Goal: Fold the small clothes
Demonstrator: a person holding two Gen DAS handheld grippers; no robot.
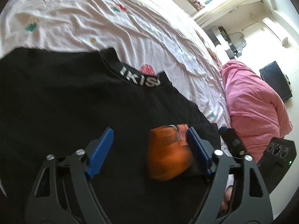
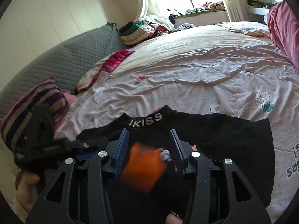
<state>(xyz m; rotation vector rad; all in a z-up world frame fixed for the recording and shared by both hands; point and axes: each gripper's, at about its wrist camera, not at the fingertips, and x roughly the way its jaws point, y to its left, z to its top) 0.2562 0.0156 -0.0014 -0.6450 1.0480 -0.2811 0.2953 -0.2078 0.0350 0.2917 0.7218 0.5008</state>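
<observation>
A black top (image 1: 56,102) with "IKISS" on its collar (image 2: 145,122) lies spread on the pale pink bedsheet (image 1: 93,28). A small orange garment (image 1: 168,155), blurred, sits over the black top. In the left wrist view it lies between the jaws of my left gripper (image 1: 149,149), against the right-hand blue pad (image 1: 198,149) only; that gripper is open. In the right wrist view the orange garment (image 2: 143,169) shows between the jaws of my right gripper (image 2: 148,149), which stand apart without pressing on it. A small grey-white bit (image 2: 165,155) sticks out at its edge.
A pink quilt (image 1: 252,102) is heaped at the bed's far side. A grey quilted headboard (image 2: 65,59), a striped pillow (image 2: 33,112) and a pile of clothes (image 2: 142,29) line the other side. The other gripper's black body (image 2: 37,130) is close on the left.
</observation>
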